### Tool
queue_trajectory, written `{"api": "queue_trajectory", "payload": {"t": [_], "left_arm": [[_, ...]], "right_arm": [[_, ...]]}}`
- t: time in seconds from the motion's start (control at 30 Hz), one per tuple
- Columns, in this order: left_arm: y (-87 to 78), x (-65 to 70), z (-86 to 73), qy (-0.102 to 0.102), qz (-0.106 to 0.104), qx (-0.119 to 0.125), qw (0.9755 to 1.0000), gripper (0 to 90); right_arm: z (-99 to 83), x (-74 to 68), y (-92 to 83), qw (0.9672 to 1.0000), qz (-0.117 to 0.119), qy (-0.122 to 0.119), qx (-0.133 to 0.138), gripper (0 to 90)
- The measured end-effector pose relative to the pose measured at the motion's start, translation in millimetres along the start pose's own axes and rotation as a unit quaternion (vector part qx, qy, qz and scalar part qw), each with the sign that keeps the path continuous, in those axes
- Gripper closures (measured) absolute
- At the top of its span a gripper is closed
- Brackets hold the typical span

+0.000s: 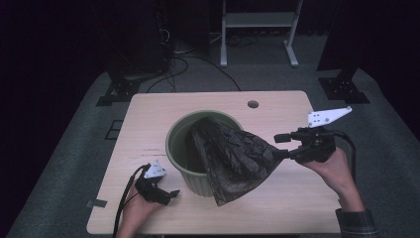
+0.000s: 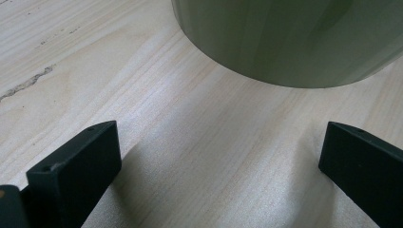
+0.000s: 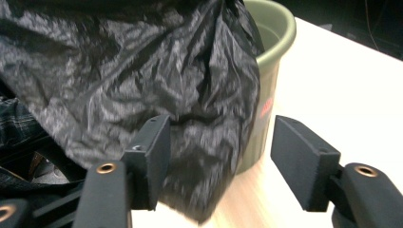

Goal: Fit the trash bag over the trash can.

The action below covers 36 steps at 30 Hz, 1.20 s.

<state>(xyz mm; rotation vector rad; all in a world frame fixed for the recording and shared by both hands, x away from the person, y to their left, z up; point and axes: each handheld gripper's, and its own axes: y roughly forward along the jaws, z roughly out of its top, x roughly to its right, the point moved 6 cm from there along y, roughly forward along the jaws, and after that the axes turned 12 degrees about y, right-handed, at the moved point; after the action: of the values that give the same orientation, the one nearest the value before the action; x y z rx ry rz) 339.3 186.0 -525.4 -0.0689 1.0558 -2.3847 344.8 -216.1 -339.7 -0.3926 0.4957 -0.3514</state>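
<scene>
A green plastic bin [image 1: 181, 136] stands in the middle of the wooden table [image 1: 292, 203]. A crumpled black bag [image 1: 233, 158] lies partly inside it and spills over its right front rim down to the tabletop. My right gripper [image 1: 281, 146] is open at the bag's right corner. In the right gripper view the bag [image 3: 119, 61] hangs against the left jaw, the gap of the gripper [image 3: 221, 128] is wide, and the bin [image 3: 273, 28] is behind. My left gripper [image 1: 171, 196] rests open on the table at the front left, facing the bin's base [image 2: 285, 38] with bare wood between the jaws of the gripper [image 2: 218, 142].
A round cable hole [image 1: 253, 104] is near the table's far edge. Behind the table, a white frame [image 1: 257, 20], black stand feet [image 1: 119, 89] and loose cables [image 1: 198, 62] sit on the grey carpet. Bare wood lies left and right of the bin.
</scene>
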Motion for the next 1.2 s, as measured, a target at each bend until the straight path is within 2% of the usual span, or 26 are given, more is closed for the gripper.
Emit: {"api": "queue_trajectory", "payload": {"t": [0.1, 0.13, 0.23, 0.37, 0.57, 0.77, 0.97, 1.2], "left_arm": [[-0.1, 0.1, -0.1, 0.0, 0.0, -0.001, 1.0, 0.0], [-0.2, 0.0, 0.0, 0.0, 0.0, -0.001, 1.0, 0.0], [-0.1, 0.0, -0.1, 0.0, 0.0, -0.001, 1.0, 0.0], [-0.1, 0.0, 0.0, 0.0, 0.0, -0.001, 1.0, 0.0], [-0.1, 0.0, 0.0, 0.0, 0.0, -0.001, 1.0, 0.0], [-0.2, 0.1, 0.0, 0.0, 0.0, -0.001, 1.0, 0.0], [0.0, 0.1, 0.0, 0.0, 0.0, 0.0, 1.0, 0.0], [0.0, 0.1, 0.1, -0.001, 0.001, 0.0, 1.0, 0.0]], "right_arm": [[-9.7, 2.0, -0.6, 0.9997, 0.006, 0.021, -0.007, 38.4], [-12.7, 2.6, -0.3, 0.9995, 0.013, 0.028, -0.01, 46.8], [-19.1, 2.9, 1.9, 0.9991, 0.029, 0.028, -0.017, 66.5], [-23.4, 2.9, 6.9, 0.9992, 0.028, 0.009, -0.028, 89.4], [-20.0, 7.2, 8.7, 0.9998, 0.006, 0.001, -0.018, 89.7], [-7.9, 22.7, 4.6, 0.9997, -0.023, -0.001, 0.001, 89.6], [18.1, 45.6, 5.3, 0.9981, -0.061, -0.003, 0.008, 89.6], [53.5, 64.1, 15.3, 0.9959, -0.087, -0.008, 0.024, 89.7]]}}
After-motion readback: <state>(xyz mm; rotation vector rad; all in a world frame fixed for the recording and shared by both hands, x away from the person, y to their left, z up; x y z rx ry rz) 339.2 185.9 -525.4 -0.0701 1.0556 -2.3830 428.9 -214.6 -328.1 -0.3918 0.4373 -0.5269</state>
